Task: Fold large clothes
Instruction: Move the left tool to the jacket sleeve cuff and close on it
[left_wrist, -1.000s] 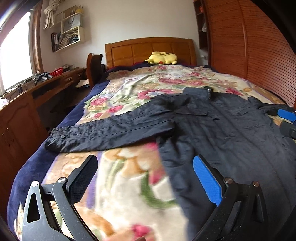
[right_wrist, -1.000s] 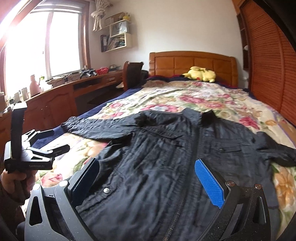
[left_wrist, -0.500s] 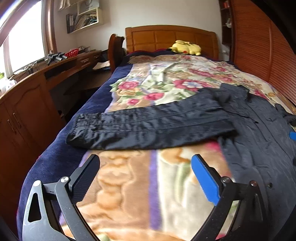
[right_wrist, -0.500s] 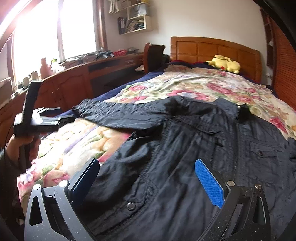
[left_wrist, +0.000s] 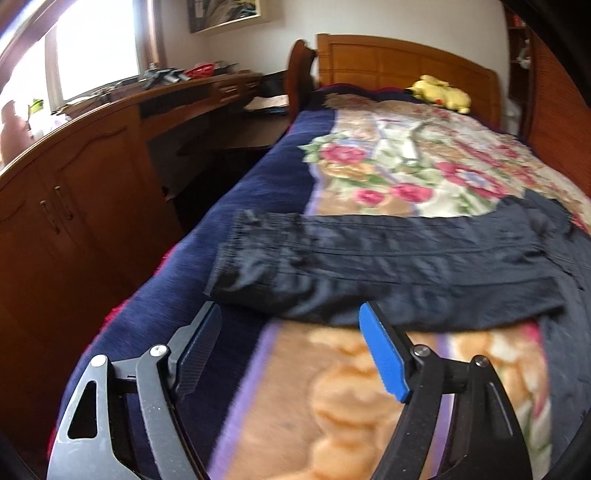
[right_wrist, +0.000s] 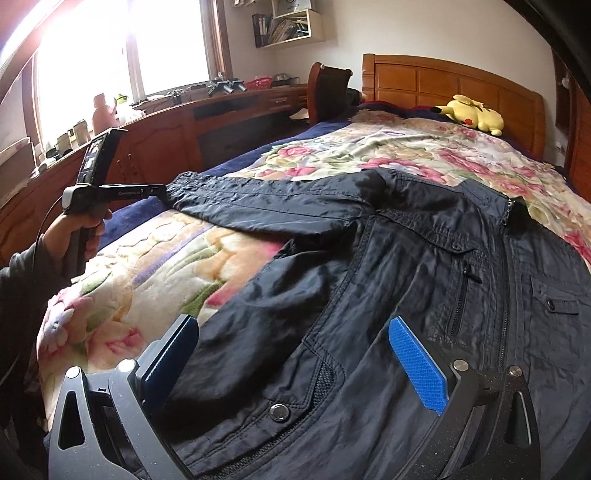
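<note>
A dark navy jacket (right_wrist: 424, 280) lies front up and zipped on the floral blanket (right_wrist: 388, 151), collar toward the headboard. Its left sleeve (left_wrist: 369, 262) stretches straight out toward the bed's left edge. My left gripper (left_wrist: 290, 314) is open and empty, its fingertips just short of the sleeve cuff (left_wrist: 236, 258). In the right wrist view the left gripper (right_wrist: 160, 191) is level with the cuff. My right gripper (right_wrist: 291, 325) is open and empty, low over the jacket's lower left front near a snap button (right_wrist: 279, 411).
A wooden desk and cabinets (left_wrist: 92, 177) run along the bed's left side, with a chair (right_wrist: 328, 92) near the headboard (right_wrist: 454, 85). A yellow plush toy (right_wrist: 471, 112) lies by the headboard. A slatted wooden wall (left_wrist: 554, 118) borders the right.
My left gripper has swung left from the jacket body and moved in close to the sleeve cuff. My right gripper has shifted left and lower over the jacket's front hem area.
</note>
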